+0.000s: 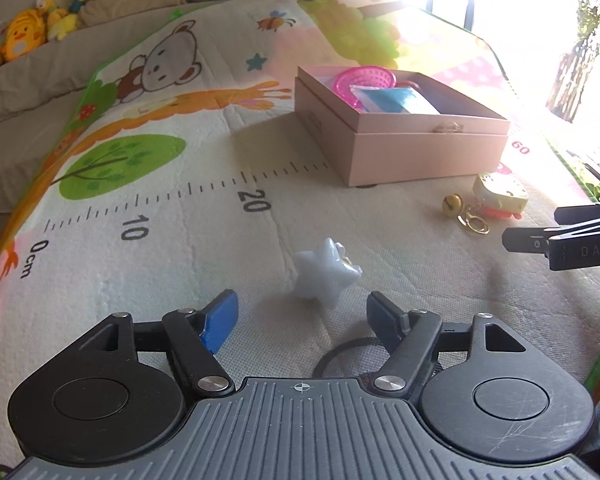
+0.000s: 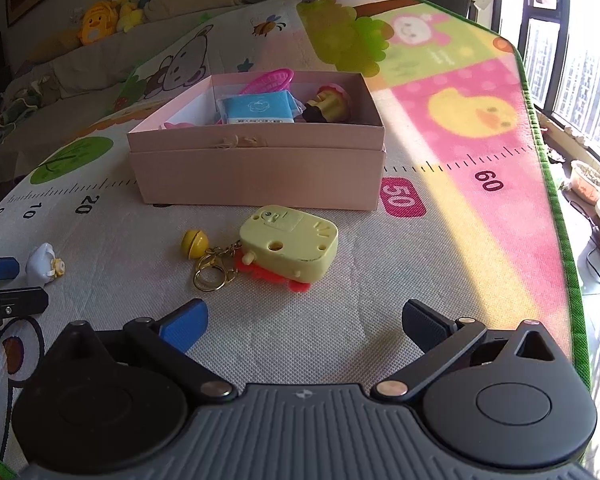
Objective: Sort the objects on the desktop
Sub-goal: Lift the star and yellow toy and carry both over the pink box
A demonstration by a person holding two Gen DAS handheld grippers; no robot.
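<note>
Your left claw (image 1: 302, 316) gapes wide, empty — star (image 1: 326, 274) on the mat (image 1: 180, 264) just ahead. Right claw (image 2: 304, 322) wide too; yellow toy (image 2: 290, 246) and bell (image 2: 194, 244) ahead, near the box (image 2: 256, 178).

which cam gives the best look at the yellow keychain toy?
Right wrist. The yellow keychain toy lies near centre, just ahead of the open right tool, with its bell and gold ring clear. The left wrist view shows it small at the right edge, washed by window glare.
</note>
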